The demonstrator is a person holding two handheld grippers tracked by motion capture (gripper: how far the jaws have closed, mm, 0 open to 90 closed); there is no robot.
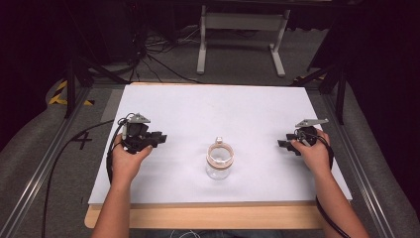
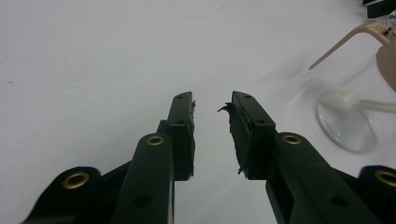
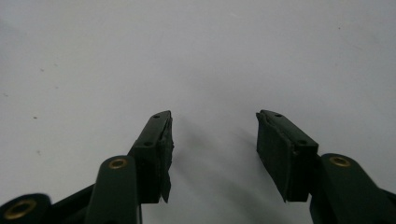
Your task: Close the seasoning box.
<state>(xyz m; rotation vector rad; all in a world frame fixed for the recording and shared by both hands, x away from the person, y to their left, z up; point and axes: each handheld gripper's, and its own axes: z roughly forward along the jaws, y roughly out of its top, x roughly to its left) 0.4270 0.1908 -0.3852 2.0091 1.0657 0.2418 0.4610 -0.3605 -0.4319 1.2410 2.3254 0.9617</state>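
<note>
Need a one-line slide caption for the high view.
Open left gripper and right gripper flank a clear glass jar on the white table sheet.

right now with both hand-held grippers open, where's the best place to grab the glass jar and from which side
Probably the clear round wall of the glass jar, below its tan lid, jaws coming in level from the side. It stands upright mid-table between the two, and the lid's clasp sticks up on top, so a top grab looks awkward. The left hand-held gripper already points toward it.

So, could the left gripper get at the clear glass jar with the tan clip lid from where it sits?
Probably yes: bare white tabletop lies between the open left gripper and the clear glass jar.
</note>
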